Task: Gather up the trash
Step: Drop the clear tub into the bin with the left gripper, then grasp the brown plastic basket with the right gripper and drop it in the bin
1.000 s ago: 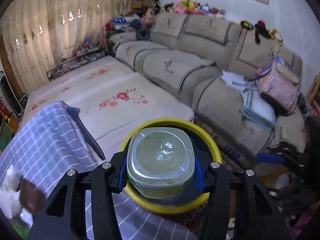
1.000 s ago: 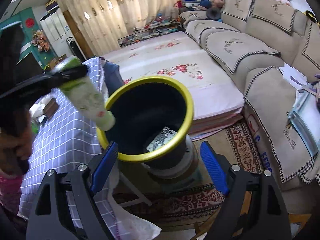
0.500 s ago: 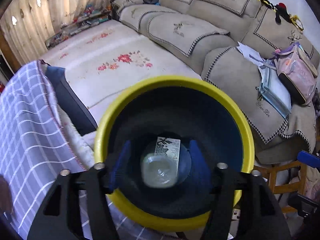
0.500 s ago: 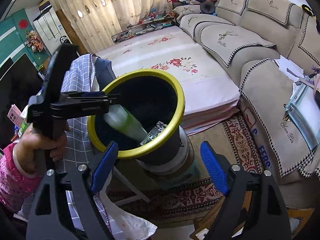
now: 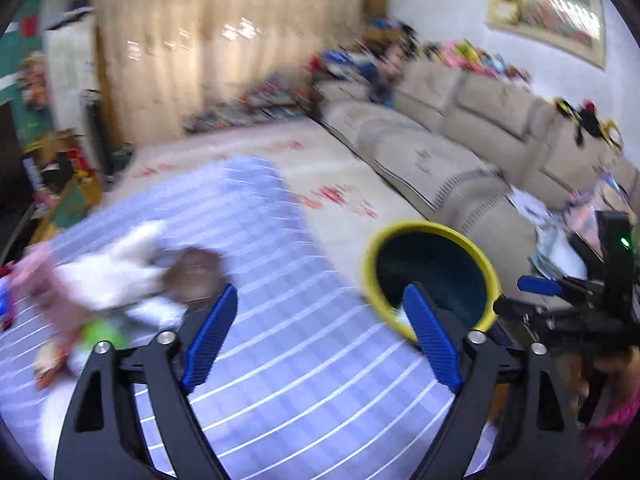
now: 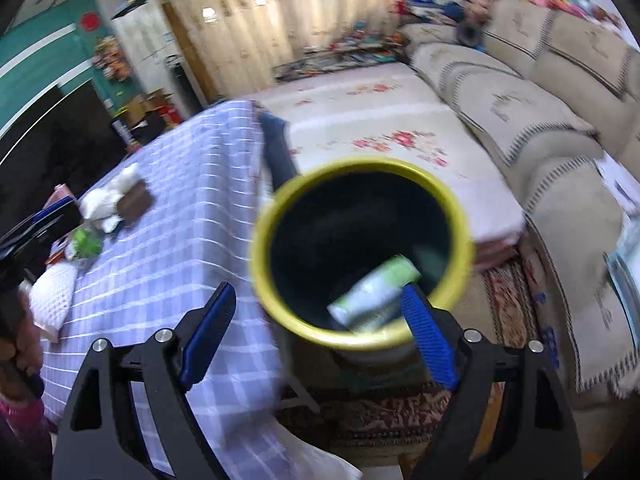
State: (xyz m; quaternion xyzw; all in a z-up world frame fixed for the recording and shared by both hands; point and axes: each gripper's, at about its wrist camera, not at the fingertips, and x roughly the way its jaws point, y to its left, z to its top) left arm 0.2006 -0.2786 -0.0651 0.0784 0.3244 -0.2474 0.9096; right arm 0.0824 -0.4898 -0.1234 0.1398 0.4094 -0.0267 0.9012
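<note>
Left hand-held gripper [image 5: 316, 340]: jaws have just been opening, now spread wide with nothing between them, over the lilac checked tablecloth of the table [image 5: 304, 392]. Right hand-held gripper [image 6: 320, 344]: also spread and empty, hovering beside the yellow-rimmed dark round bin [image 6: 466, 240].

Pale green plastic bottle [image 6: 376, 296] lies inside the bin, tilted, leaning toward the near wall.

Remaining litter (blurred): white crumpled tissue [image 5: 116, 268], a brown wrapper [image 5: 196, 276] touching it and a small green scrap [image 5: 100, 332] sit left and ahead of the left hand-held gripper, which is the nearer one. Their long axes cannot be made out.

Only the right wrist view shows inside the bin and a white quilted pad [image 6: 52, 296]; the left view shows just the bin's mouth.
</note>
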